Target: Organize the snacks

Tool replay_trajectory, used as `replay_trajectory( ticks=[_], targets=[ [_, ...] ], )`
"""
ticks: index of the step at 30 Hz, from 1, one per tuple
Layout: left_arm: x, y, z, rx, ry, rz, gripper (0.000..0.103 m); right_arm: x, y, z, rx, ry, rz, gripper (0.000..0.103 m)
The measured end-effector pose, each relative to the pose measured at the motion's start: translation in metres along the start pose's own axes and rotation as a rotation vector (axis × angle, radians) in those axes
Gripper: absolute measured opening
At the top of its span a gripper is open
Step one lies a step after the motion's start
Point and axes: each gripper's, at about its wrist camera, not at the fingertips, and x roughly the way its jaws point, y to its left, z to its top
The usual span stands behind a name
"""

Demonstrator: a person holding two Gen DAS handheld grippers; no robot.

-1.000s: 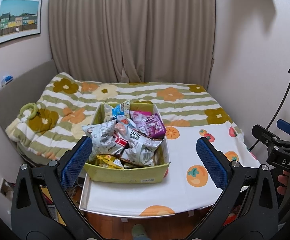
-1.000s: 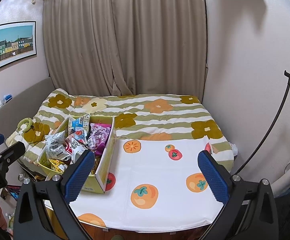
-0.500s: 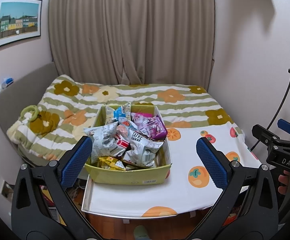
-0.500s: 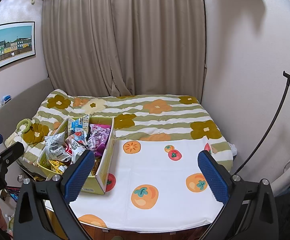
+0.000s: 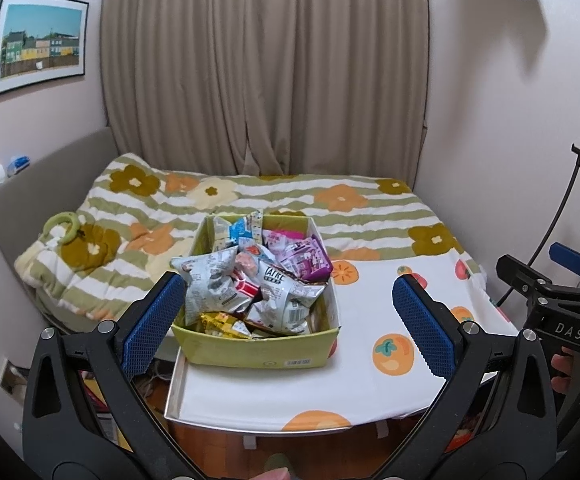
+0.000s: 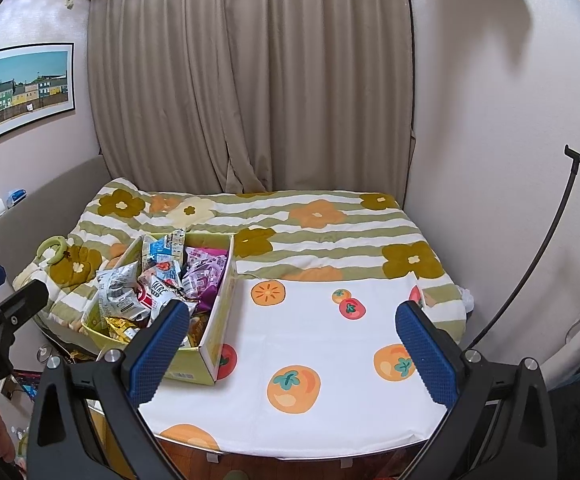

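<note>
Both grippers' jaws wide (nothing held) — snack box [image 5: 258,354] full.

My pads [image 5: 152,320] are blue; the box [image 5: 258,354] yellow-green; the cloth [image 6: 329,344] white with orange fruit; at twelve o'clock, a green-striped, flowered blanket [image 6: 329,232].

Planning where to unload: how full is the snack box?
Full: packets heap above the rim of the green box, hiding its floor.
</note>
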Motion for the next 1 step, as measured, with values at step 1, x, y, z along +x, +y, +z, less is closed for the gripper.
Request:
replay_trajectory(
  ticks=[1],
  targets=[
    [-0.0014,0.0004,-0.0007,-0.001,-0.002,0.005,0.103,-0.0002,0.0002,-0.0002,0.0,-0.001,0.002,0.103]
  ],
)
